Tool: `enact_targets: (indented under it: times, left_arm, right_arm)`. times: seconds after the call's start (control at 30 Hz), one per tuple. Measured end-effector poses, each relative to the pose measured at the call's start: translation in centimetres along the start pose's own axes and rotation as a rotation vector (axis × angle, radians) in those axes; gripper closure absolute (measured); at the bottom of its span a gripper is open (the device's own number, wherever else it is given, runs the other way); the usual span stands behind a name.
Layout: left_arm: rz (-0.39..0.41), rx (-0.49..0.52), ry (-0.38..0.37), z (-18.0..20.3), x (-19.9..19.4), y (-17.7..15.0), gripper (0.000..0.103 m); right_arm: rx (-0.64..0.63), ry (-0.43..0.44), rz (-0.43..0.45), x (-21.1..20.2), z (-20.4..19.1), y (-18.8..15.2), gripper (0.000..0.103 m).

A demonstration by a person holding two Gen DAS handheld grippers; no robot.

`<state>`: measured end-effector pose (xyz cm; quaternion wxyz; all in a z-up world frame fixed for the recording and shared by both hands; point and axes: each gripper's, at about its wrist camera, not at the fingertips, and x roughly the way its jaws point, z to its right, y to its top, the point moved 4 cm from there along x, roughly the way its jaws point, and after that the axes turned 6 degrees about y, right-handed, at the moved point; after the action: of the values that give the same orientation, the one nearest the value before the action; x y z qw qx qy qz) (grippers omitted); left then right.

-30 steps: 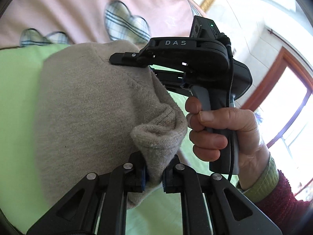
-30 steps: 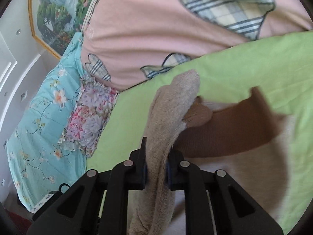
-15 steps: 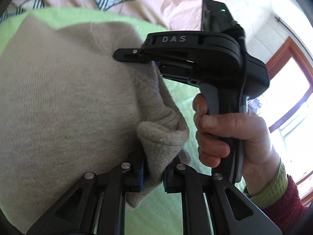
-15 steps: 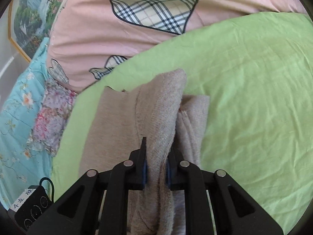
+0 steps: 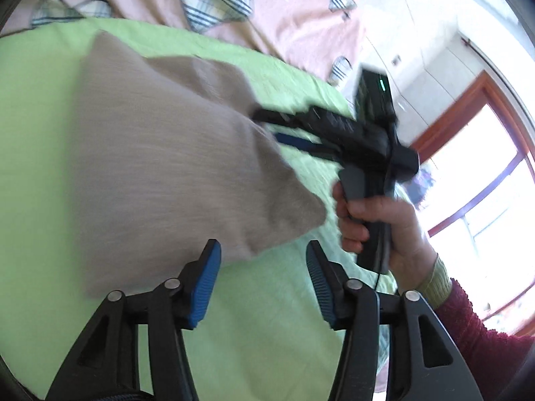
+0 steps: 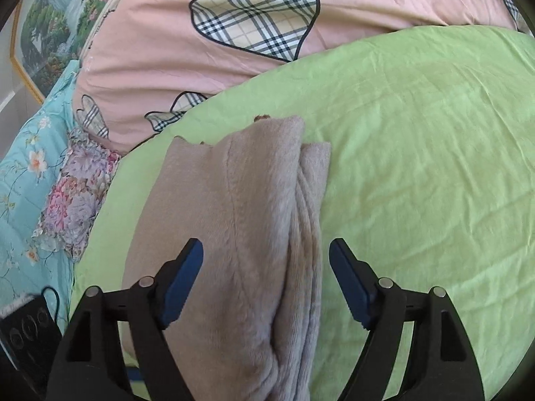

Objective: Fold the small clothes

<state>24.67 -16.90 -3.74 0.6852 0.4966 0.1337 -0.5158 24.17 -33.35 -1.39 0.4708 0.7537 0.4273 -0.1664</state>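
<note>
A beige knit garment (image 5: pixel 160 167) lies folded on the green sheet (image 5: pixel 267 317). In the left wrist view my left gripper (image 5: pixel 262 260) has its jaws opening, and the garment's near corner lies just ahead of the blue pads (image 5: pixel 205 287), free of them. The right gripper (image 5: pixel 277 127) shows there too, held in a hand at the garment's far right edge. In the right wrist view my right gripper (image 6: pixel 265 254) has its jaws opening wide over the garment (image 6: pixel 240 220), whose folded layers lie between the pads without touching them.
A pink quilt with plaid hearts (image 6: pixel 254 20) lies beyond the green sheet (image 6: pixel 418 167). Floral bedding (image 6: pixel 43 180) and a small black device (image 6: pixel 26 327) are at the left. A window with a wooden frame (image 5: pixel 468 153) is at the right, beside a dark red sleeve (image 5: pixel 485 334).
Both grippers were shut on folds of the garment; now both have let go and stand open. The garment has dropped flat onto the sheet, and the left gripper has drawn back from it.
</note>
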Motion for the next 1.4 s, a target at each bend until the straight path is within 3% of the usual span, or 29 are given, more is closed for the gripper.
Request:
enact_targets:
  times: [0.1,0.17,0.3,0.43,0.57,0.67,0.7,0.73,0.77,0.87,1.07,1.4]
  left_arm:
    - [0.044,-0.043,0.064,-2.8,-2.1,1.0,0.036]
    - [0.065,-0.079,0.113,-4.6,-2.3,2.4,0.023]
    - [0.06,-0.159,0.165,-8.5,-0.7,4.2,0.022]
    - [0.024,-0.206,0.147,-10.5,1.3,4.6,0.022]
    - [-0.008,-0.253,0.078,-12.0,3.2,5.4,0.021]
    - [-0.042,-0.29,0.017,-12.3,6.0,5.8,0.032]
    - [-0.039,-0.295,0.008,-12.4,6.2,5.7,0.035]
    - [-0.031,-0.287,0.009,-12.3,6.1,5.7,0.042]
    - [-0.025,-0.27,0.014,-11.9,5.8,5.6,0.047]
    - [-0.013,-0.231,0.024,-10.9,3.8,5.1,0.052]
    - [0.048,-0.199,0.027,-10.7,-4.0,2.5,0.052]
    - [0.091,-0.27,0.129,-15.3,-15.8,-8.0,0.051]
  right_arm:
    - [0.011,-0.003,-0.022,0.1,0.5,-1.0,0.025]
    - [0.023,0.004,-0.037,0.2,1.0,-1.4,0.025]
    - [0.062,0.037,-0.043,0.7,1.8,-1.8,0.025]
    - [0.059,0.069,-0.057,1.5,1.7,-1.5,0.025]
    - [0.066,0.097,-0.075,2.8,1.6,-1.0,0.025]
    - [0.119,0.129,-0.087,3.8,1.9,-0.8,0.026]
    - [0.129,0.132,-0.093,4.1,1.8,-0.7,0.035]
    - [0.141,0.148,-0.104,4.4,1.7,-0.8,0.057]
    - [0.163,0.156,-0.114,4.7,1.5,-1.0,0.059]
    - [0.137,0.134,-0.096,3.9,-0.1,-1.2,0.068]
    - [0.083,0.22,-0.098,2.5,-6.0,-3.9,0.07]
    - [0.007,0.39,-0.191,5.2,-16.4,-11.8,0.07]
